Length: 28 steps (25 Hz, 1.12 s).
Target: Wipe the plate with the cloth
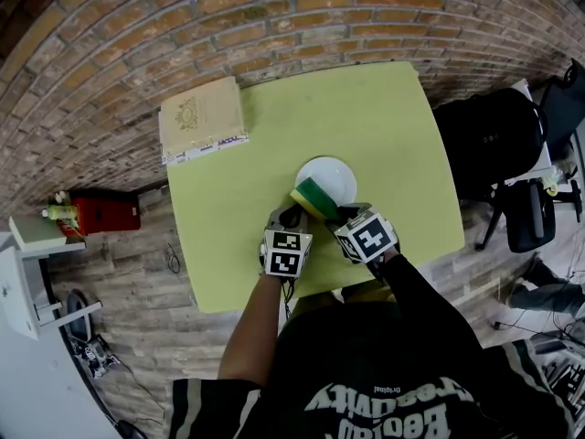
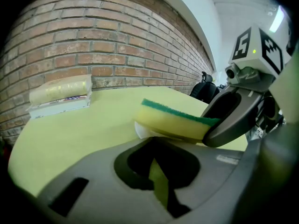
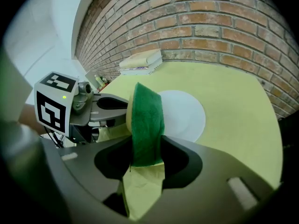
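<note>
A white plate lies on the yellow-green table, near its front edge. My right gripper is shut on a yellow sponge with a green scouring face. The sponge is held tilted over the plate's near-left rim. From the left gripper view the sponge hovers just above the plate, with a right finger clamped on its end. My left gripper is shut, its tips at the plate's near rim. Whether it pinches the rim is hidden.
A cream-coloured book lies at the table's far left corner, by the brick wall. A black bag on a chair stands right of the table. A red box sits on the floor at the left.
</note>
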Each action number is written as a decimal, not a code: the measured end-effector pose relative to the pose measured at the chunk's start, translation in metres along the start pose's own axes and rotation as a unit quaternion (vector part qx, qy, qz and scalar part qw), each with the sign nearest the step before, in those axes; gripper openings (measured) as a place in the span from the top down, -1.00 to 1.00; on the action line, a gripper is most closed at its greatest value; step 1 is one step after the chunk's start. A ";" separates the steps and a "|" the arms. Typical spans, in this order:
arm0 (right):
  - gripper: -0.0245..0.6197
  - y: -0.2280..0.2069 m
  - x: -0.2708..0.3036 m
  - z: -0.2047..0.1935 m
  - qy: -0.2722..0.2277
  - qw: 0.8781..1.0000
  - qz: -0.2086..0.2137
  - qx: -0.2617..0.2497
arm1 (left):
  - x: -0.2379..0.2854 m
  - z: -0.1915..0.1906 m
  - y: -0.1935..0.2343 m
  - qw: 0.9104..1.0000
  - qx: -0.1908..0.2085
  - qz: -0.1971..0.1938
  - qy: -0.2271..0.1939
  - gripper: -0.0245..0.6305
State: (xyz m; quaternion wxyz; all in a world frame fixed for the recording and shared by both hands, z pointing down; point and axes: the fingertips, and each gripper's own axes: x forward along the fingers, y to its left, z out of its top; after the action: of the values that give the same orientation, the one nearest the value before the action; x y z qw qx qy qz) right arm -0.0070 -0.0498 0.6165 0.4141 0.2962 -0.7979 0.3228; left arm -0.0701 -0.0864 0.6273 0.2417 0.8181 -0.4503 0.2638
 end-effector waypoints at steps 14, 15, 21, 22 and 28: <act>0.36 -0.026 -0.016 -0.012 0.000 0.999 -0.035 0.009 | 0.003 -0.004 0.003 1.000 -0.001 0.006 -0.001 0.91; 0.36 -0.028 -0.018 -0.013 0.001 0.999 -0.039 0.008 | 0.002 -0.003 0.003 1.000 -0.001 0.006 0.000 0.91; 0.36 -0.045 -0.029 -0.021 -0.002 0.998 -0.061 0.018 | 0.000 -0.003 0.002 1.000 -0.002 0.005 0.002 0.91; 0.36 -0.048 -0.031 -0.023 -0.003 0.998 -0.063 0.021 | 0.000 -0.003 0.002 1.000 -0.002 0.005 0.002 0.91; 0.36 -0.065 -0.041 -0.030 -0.006 0.996 -0.082 0.030 | 0.001 -0.003 0.003 1.000 -0.001 0.007 0.001 0.91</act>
State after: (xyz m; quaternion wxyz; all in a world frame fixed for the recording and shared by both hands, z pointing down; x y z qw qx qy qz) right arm 0.0746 -0.0584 0.6128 0.4253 0.3744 -0.7635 0.3098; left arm -0.0723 -0.0866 0.6303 0.2410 0.8145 -0.4561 0.2656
